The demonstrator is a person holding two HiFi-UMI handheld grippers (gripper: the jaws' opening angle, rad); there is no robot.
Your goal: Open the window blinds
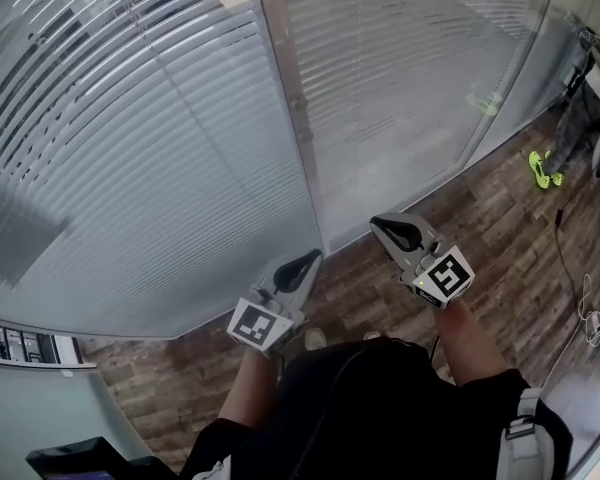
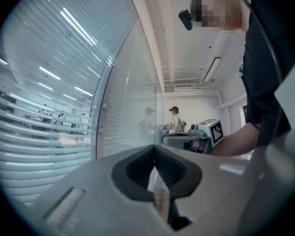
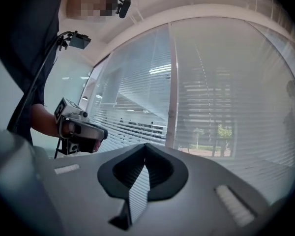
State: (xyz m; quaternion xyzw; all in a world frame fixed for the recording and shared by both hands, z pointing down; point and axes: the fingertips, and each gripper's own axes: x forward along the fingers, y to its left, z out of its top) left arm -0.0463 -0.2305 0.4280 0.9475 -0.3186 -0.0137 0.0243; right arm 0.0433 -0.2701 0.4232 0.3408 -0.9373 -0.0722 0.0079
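- While the blinds hang ahead, seemingly behind glass, left tongs and right tongs are both pinched together, empty.
- Likely step: approach; next calls for finding a control cord or wand, none visible.

We count two grippers: left gripper and right gripper, one marker cube apiece, so two: left cube, right cube. Two blind-covered panes, left blind and right blind, with one post between. One bystander far right, one white cable on the floor.
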